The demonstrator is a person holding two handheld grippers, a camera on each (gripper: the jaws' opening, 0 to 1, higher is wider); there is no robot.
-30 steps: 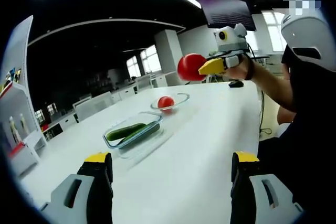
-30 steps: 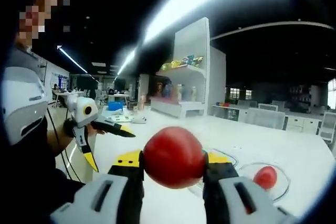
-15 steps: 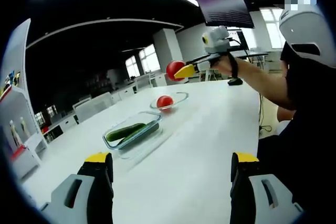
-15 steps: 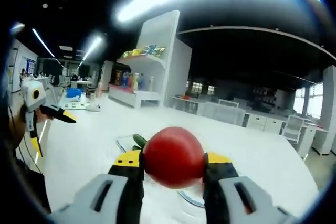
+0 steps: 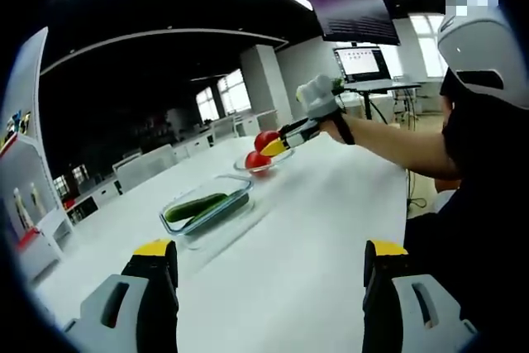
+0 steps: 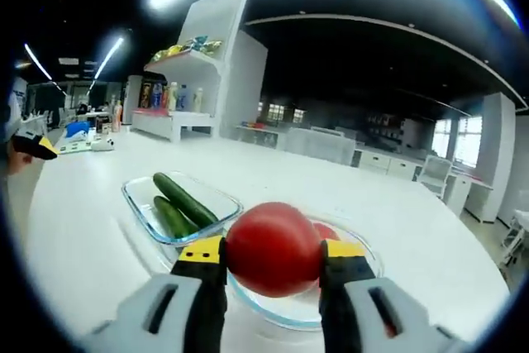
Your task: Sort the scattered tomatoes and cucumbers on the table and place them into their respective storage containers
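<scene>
Left gripper view, left to right: a white shelf unit [image 5: 25, 163] at the edge, its small items too blurred to read any label. Your left gripper [image 5: 269, 266] hangs over the white table [image 5: 331, 229], jaws spread wide, nothing between them. Past it sits the clear rectangular container [image 5: 207, 208] with two cucumbers [image 5: 198, 206] lying inside. Further right, your right gripper [image 5: 274, 148] pinches a tomato [image 5: 266, 139] just above the round glass bowl [image 5: 269, 159], where a second tomato [image 5: 256, 159] lies. A lit monitor [image 5: 359, 64] behind carries text too small to read. Right gripper view: cucumbers [image 6: 178, 204] in their container [image 6: 136, 200] at left, then the pinched tomato [image 6: 274, 247] in your right gripper [image 6: 273, 258], over the bowl [image 6: 364, 258].
</scene>
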